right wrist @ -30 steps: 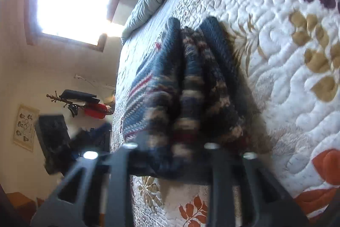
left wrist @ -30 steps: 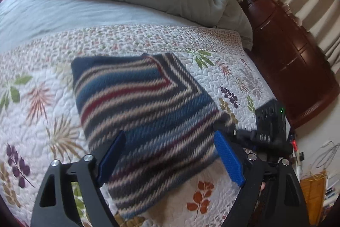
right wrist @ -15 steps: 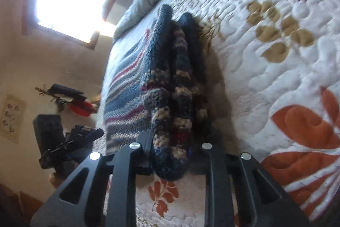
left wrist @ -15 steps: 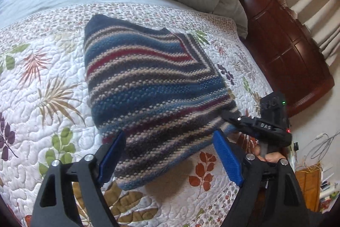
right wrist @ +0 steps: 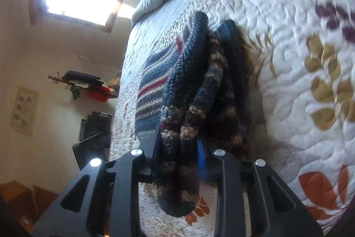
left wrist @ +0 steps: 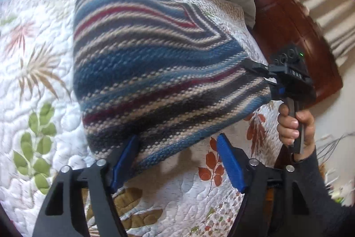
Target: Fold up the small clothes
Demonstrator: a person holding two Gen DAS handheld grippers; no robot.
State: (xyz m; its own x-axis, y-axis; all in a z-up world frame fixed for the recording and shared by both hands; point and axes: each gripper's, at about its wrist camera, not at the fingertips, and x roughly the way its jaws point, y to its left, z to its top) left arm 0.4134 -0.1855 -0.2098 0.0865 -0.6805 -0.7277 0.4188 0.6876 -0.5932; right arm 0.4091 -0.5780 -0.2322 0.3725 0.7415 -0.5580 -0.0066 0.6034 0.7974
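Step in hand: I was partway through folding the striped knit [left wrist: 155, 72]; by my judgement it was already doubled over and I was gathering its near edge for another fold.
Right gripper [right wrist: 177, 148]: clenched on the thick folded corner of the knit, several layers bunched between its fingers, that corner raised off the quilt [right wrist: 299, 59].
Left gripper [left wrist: 177, 159]: released, gripping nothing. Its jaws had just been closing in, and the near corner of the knit lay just ahead of and between its blue pads [left wrist: 230, 161]; the left pad sat against the cloth edge, the right one apart from it.
Where the knit was: spread ahead of the left gripper on the quilt, its right-hand corner held by the other tool, with my hand [left wrist: 295, 126] on that handle off to the right.
Next move, as I judged it: push the left gripper slightly forward so both pads straddle the edge, clamp, then lift both corners evenly and carry them away from me.
Risk: a shallow bite might take only the top layer.
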